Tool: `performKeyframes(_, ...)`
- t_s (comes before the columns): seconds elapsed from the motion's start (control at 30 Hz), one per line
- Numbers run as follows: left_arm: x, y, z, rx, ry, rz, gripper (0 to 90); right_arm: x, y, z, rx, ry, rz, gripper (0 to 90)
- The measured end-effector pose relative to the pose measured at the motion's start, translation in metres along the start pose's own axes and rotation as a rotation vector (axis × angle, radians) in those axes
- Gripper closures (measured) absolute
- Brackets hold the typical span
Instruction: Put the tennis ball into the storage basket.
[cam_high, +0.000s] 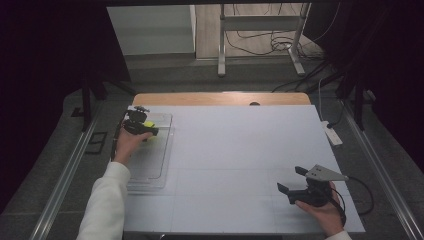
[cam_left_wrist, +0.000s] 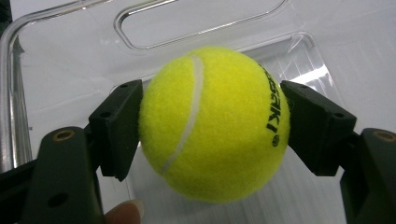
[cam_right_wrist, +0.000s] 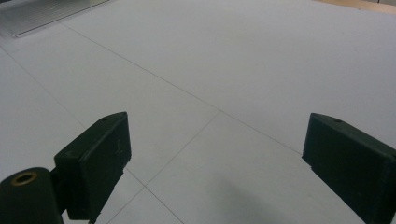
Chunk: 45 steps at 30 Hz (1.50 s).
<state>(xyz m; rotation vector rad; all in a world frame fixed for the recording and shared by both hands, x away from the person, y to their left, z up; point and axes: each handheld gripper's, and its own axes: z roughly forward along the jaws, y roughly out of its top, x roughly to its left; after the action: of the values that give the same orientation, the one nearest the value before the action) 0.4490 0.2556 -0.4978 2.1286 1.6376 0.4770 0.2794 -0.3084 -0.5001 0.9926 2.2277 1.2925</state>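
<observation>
- Left gripper (cam_left_wrist: 212, 126) has its fingers (cam_left_wrist: 116, 126) clenched on the fuzzy yellow-green tennis ball (cam_left_wrist: 215, 123), pads pressing both sides, over the clear plastic tray (cam_high: 162, 167) at the table's (cam_high: 240, 160) left side.
- Step reads as carrying the ball at the tray: keep the squeeze centred on the ball's middle, since fuzz and roundness could let it roll out.
- Clear the tray's raised rim (cam_left_wrist: 9, 93).
- Right gripper (cam_high: 292, 186) rests near the front right, fingers released, nothing between them.
- Wide bare table between the grippers; near edge close to the right hand.
</observation>
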Motion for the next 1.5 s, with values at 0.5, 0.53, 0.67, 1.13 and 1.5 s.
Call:
performKeyframes(0.5, -0.002, 0.0, -0.002, -0.033, 0.011, -0.002, 16.6, 0.0, 0.0, -0.001, 0.0, -0.001, 0.002, 8.1)
performKeyframes(0.53, -0.001, 0.0, -0.004, -0.047, 0.008, -0.008, 15.2, 0.0, 0.0, -0.001, -0.001, -0.001, 0.001, 8.1)
performKeyframes(0.67, 0.0, -0.002, -0.012, -0.097, 0.0, -0.014, 13.8, 0.0, 0.0, -0.001, -0.001, -0.001, 0.001, 8.1)
performKeyframes(1.13, 0.003, -0.016, -0.045, -0.276, -0.152, -0.026, 13.3, 0.0, 0.001, -0.002, -0.005, -0.005, 0.0, 8.1)
performKeyframes(1.5, 0.002, -0.028, -0.059, -0.336, -0.236, -0.031, 13.2, -0.001, 0.001, -0.004, -0.009, -0.009, 0.002, 8.1)
